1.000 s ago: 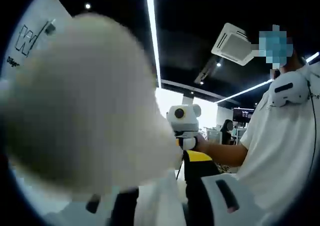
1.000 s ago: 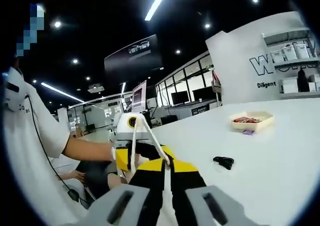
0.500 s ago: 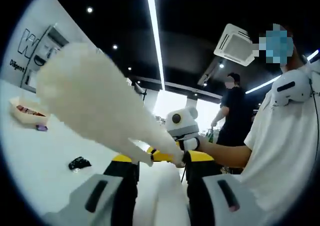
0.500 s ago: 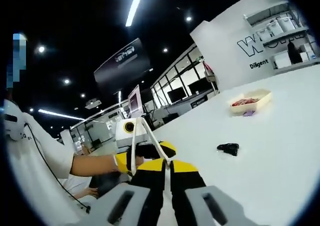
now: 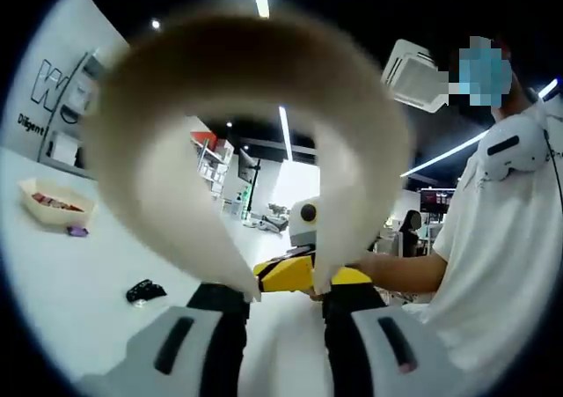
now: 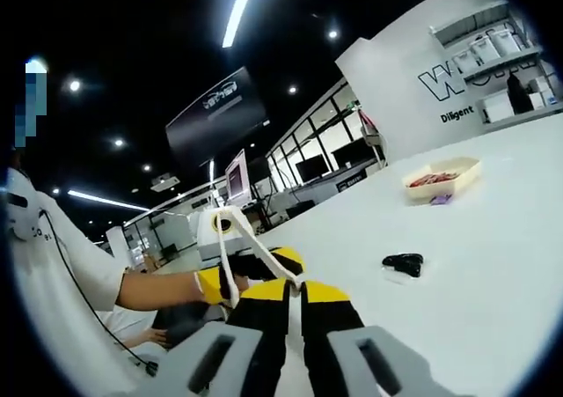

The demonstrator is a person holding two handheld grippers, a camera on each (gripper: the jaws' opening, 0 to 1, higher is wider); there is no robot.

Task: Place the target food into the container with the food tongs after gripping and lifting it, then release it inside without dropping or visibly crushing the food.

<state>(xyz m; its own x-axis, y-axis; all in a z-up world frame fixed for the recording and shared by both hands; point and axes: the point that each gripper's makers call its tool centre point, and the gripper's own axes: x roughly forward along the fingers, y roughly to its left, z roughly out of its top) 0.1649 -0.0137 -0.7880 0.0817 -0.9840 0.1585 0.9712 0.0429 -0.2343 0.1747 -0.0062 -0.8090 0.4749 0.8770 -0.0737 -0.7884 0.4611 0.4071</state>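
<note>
- Left gripper view: the white tongs (image 5: 237, 142), edge-on half a second ago, now face the camera as a blurred open arch. The left gripper (image 5: 286, 305) has its fingers spread; I cannot tell whether they touch the tongs. The tray of red food (image 5: 53, 202) sits far off on the worktop (image 5: 88, 265), so nothing is gripped yet.
- The wall lettering (image 5: 31, 122) reads "Diligent".
- Right gripper view: the right gripper (image 6: 295, 284) is clenched on one tongs arm (image 6: 264, 252), and the loop now leans further left. The tray (image 6: 440, 177) and a black object (image 6: 403, 261) are unmoved. The "Diligent" lettering (image 6: 457, 113) is legible.

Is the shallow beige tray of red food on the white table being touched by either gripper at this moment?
No. In the right gripper view the shallow beige tray of red food sits far off on the white table, well apart from the right gripper.
</note>
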